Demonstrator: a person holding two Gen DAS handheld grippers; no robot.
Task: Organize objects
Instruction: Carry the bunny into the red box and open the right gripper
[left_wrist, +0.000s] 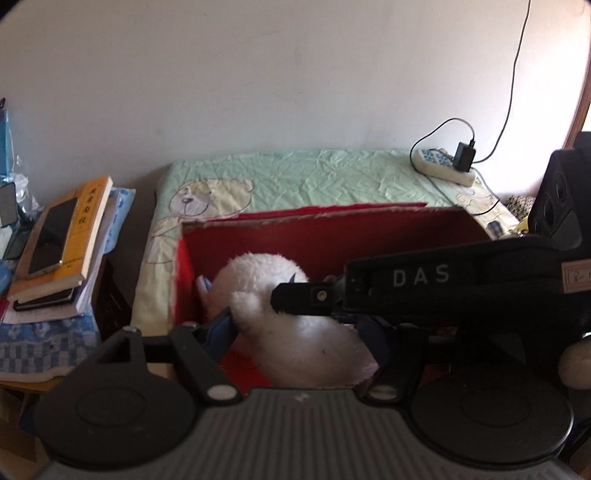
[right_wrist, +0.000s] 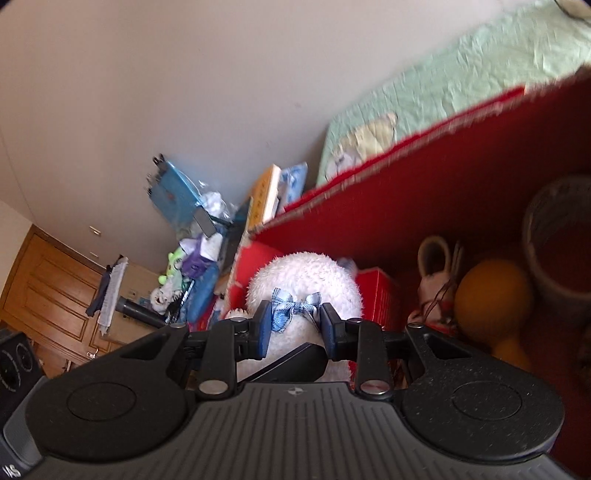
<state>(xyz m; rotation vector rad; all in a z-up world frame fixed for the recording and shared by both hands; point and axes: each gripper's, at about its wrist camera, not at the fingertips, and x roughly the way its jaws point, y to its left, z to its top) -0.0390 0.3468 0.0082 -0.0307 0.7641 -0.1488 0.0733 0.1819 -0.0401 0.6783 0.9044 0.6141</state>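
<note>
A white plush toy (left_wrist: 295, 325) with a blue bow (right_wrist: 293, 308) sits inside a red cardboard box (left_wrist: 332, 229). My left gripper (left_wrist: 299, 332) is closed around the plush's body, its blue pads pressing both sides. My right gripper (right_wrist: 293, 328) reaches in from the right and is closed on the plush at its bow; in the left wrist view it shows as a black body marked DAS (left_wrist: 421, 277). The box also shows in the right wrist view (right_wrist: 424, 192).
In the box lie a yellow maraca-like toy (right_wrist: 491, 299), a small bunny figure (right_wrist: 436, 269) and a grey cup (right_wrist: 561, 251). A green bear-print bed (left_wrist: 295, 177) lies behind, with a power strip (left_wrist: 443, 166). Stacked books and a phone (left_wrist: 55, 243) are left.
</note>
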